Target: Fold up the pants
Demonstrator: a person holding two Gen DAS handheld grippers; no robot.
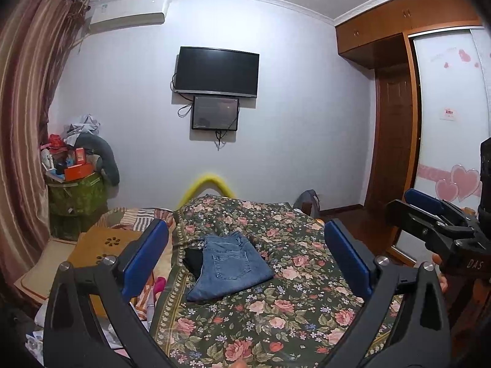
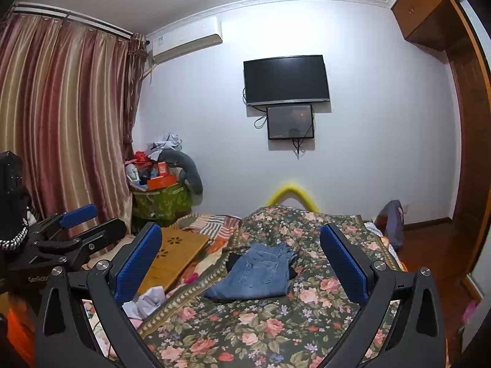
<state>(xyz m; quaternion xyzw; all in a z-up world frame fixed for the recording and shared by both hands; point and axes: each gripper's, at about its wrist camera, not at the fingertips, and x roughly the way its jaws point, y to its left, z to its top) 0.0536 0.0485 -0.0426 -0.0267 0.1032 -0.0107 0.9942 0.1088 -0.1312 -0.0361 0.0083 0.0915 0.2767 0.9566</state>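
Note:
A pair of blue jeans (image 1: 228, 268) lies folded into a compact packet on the floral bedspread (image 1: 276, 312), back pocket up, with a dark garment (image 1: 194, 259) peeking out at its left. The jeans also show in the right wrist view (image 2: 256, 273). My left gripper (image 1: 245, 245) is open and empty, held above the bed short of the jeans. My right gripper (image 2: 241, 247) is open and empty, also above the bed. The right gripper shows at the right edge of the left wrist view (image 1: 429, 211); the left gripper shows at the left of the right wrist view (image 2: 83, 224).
A wooden lap tray (image 2: 175, 254) and striped bedding lie on the left of the bed, with loose clothes (image 2: 147, 302) near it. A cluttered green bin (image 2: 159, 199) stands by the curtain. A wardrobe (image 1: 396, 122) is at the right, a TV (image 1: 216, 72) on the far wall.

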